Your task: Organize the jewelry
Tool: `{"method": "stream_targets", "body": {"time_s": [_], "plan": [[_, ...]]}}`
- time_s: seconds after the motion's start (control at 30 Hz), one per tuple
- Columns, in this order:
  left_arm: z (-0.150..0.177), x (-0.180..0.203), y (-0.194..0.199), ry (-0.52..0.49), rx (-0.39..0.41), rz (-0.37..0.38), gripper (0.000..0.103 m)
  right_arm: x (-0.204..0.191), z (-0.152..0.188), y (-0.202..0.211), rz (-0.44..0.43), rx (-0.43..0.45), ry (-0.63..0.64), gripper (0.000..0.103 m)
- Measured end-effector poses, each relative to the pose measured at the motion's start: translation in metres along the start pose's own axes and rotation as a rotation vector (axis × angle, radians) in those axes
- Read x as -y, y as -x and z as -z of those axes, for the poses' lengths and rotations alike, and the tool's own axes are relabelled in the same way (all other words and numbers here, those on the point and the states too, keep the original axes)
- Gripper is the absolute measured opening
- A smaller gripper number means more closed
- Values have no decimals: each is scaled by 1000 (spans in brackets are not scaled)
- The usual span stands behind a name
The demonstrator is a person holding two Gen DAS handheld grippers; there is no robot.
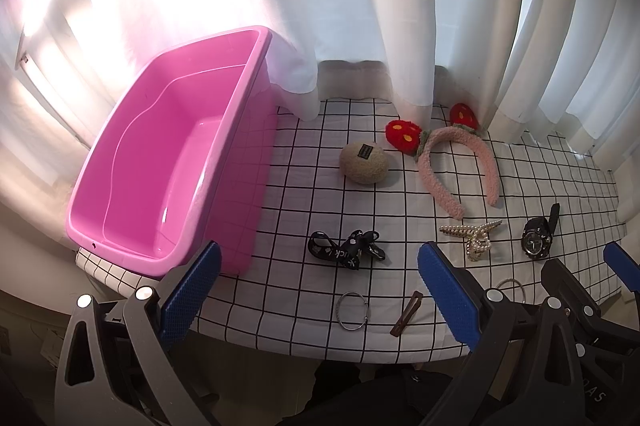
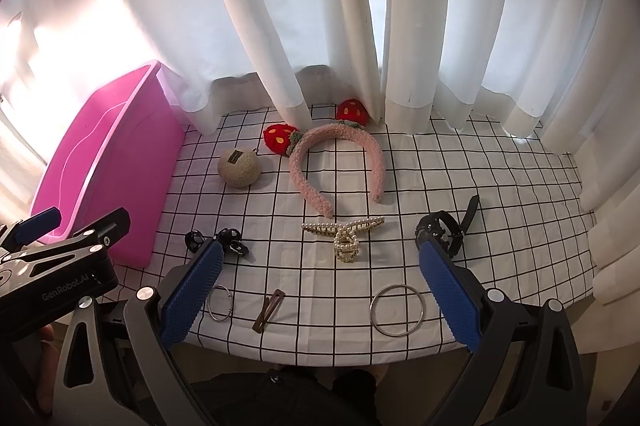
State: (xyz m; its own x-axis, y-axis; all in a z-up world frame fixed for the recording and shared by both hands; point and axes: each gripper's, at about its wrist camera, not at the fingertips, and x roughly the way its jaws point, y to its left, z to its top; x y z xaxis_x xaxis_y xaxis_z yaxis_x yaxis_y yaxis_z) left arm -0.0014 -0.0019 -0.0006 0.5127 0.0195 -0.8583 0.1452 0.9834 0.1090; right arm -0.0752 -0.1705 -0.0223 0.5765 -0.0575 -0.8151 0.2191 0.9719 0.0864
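Note:
A pink bin (image 1: 160, 161) stands at the table's left, also in the right wrist view (image 2: 104, 161). On the checked cloth lie a pink strawberry headband (image 2: 336, 165), a beige plush ball (image 2: 239, 167), a pearl claw clip (image 2: 344, 234), a black watch (image 2: 444, 226), a black lanyard (image 1: 346, 250), a brown hair clip (image 2: 268, 310), a small silver ring (image 2: 220, 302) and a large bangle (image 2: 396, 310). My left gripper (image 1: 320, 290) is open and empty above the front edge. My right gripper (image 2: 320, 290) is open and empty above the front edge.
White curtains (image 2: 320, 25) hang along the back and right of the table and touch the cloth. The table's front edge (image 2: 320, 358) runs just beyond both grippers. The left gripper's body (image 2: 60, 258) shows at the right wrist view's left.

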Motion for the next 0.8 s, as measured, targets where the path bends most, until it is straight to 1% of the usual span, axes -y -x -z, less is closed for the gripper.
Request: {"method": "stream_targets", "body": {"time_s": [0.57,0.8], "plan": [[0,1,0,1,0,1,97,1,1,2,-1,5,-2,94],[5,-1,-1,-6,-5,4,97,2,5,2,-5,-5,0,94]]}}
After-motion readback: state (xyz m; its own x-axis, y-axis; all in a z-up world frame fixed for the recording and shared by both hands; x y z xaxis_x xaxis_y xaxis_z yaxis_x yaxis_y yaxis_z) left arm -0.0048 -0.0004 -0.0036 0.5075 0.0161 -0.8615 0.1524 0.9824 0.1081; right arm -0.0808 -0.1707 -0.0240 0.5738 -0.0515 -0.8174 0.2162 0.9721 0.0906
